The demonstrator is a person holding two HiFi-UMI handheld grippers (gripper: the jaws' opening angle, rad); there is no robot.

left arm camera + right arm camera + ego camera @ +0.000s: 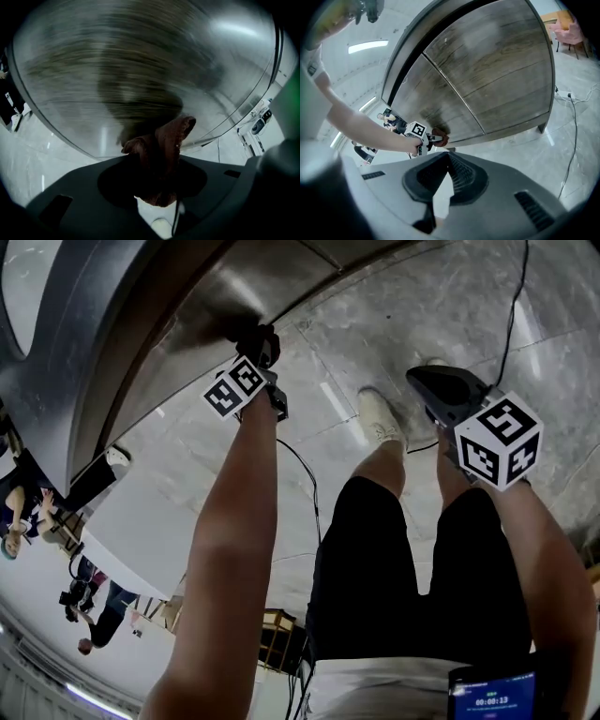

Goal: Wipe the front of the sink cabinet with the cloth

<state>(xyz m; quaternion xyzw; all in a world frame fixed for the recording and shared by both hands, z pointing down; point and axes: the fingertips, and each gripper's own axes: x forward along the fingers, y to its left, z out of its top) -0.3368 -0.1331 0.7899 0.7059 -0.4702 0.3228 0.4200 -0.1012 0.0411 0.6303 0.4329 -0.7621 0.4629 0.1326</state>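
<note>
Left tongs (154,161) clamped on brown cloth (171,133), pressing it straight ahead against cabinet front (140,70), near its lower edge; right tongs (449,157) closed, empty, well apart from cabinet front.

Dark reddish-brown for the cloth (168,136). Charcoal grey for the left gripper (157,161); lighter grey with black ribbed pads for the right gripper (449,161). White faces with black square markers on the left cube (234,387) and right cube (497,442). Grey-brown wood grain in long streaks across the cabinet front (487,70), darker towards eight o'clock in the right gripper view. Pale grey, faintly veined, for the floor (450,306). Black shorts (394,568), off-white shoe (380,418), thin black cable (511,315) at one o'clock in the head view, pink chairs (569,28).
</note>
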